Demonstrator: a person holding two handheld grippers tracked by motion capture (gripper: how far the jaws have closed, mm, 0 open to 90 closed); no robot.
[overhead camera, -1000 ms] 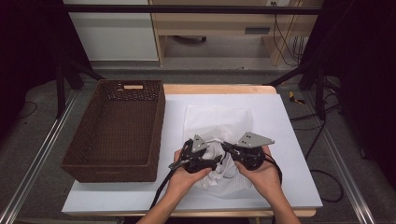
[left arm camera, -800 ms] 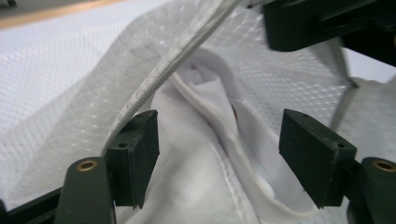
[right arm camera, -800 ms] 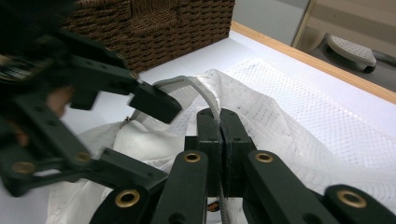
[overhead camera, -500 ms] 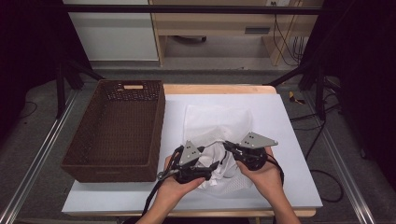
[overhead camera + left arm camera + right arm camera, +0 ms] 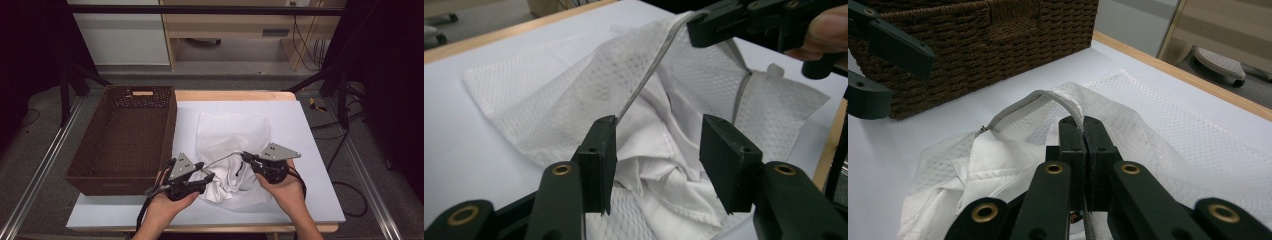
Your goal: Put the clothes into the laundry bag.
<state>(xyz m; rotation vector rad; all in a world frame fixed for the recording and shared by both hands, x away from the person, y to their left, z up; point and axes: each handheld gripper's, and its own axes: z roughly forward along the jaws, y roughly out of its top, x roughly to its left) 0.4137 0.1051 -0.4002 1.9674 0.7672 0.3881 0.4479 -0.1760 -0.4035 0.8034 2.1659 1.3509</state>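
While the basket (image 5: 125,137) at bench (image 5: 310,150) left sits with nothing visible inside, the mesh bag (image 5: 230,135) lies mid-bench with white cloth (image 5: 659,165) stuffed in its open near end. Right tongs (image 5: 246,157) pressed together, pinching the bag's zip edge (image 5: 1023,107). Left tongs (image 5: 206,176) half spread, jaws just been closing; the grey edge touches one jaw tip, not clamped.
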